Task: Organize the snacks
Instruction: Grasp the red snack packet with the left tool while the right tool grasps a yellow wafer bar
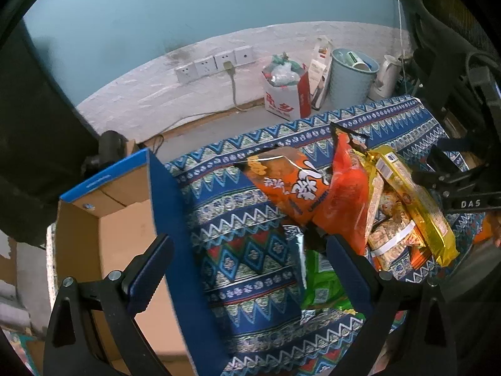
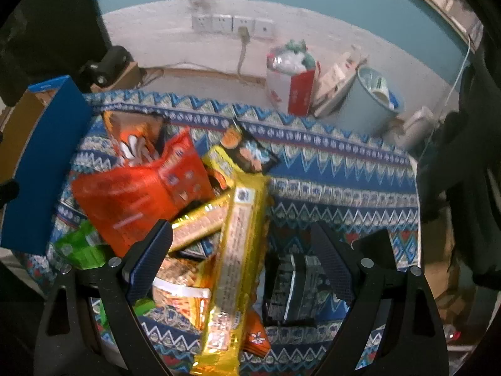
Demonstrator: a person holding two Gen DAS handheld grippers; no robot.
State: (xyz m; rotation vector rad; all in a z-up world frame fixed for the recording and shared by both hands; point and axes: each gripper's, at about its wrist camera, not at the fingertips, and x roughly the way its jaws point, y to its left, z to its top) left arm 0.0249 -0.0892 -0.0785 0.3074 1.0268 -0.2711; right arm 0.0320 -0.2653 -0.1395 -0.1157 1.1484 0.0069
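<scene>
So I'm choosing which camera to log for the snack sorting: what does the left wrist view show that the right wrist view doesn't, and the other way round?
Only the left wrist view looks into the cardboard box, showing its bare brown floor, and catches the right gripper by the pile. Only the right wrist view shows the dark striped packet lying apart on the cloth and a small dark sachet. Both show the long gold packet, the red-orange bag, the green packet and the patterned tablecloth.

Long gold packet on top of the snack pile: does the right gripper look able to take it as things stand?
Probably yes. The long gold packet lies on top of the pile, uncovered, running between the open fingers of the right gripper, with nothing above it.
</scene>
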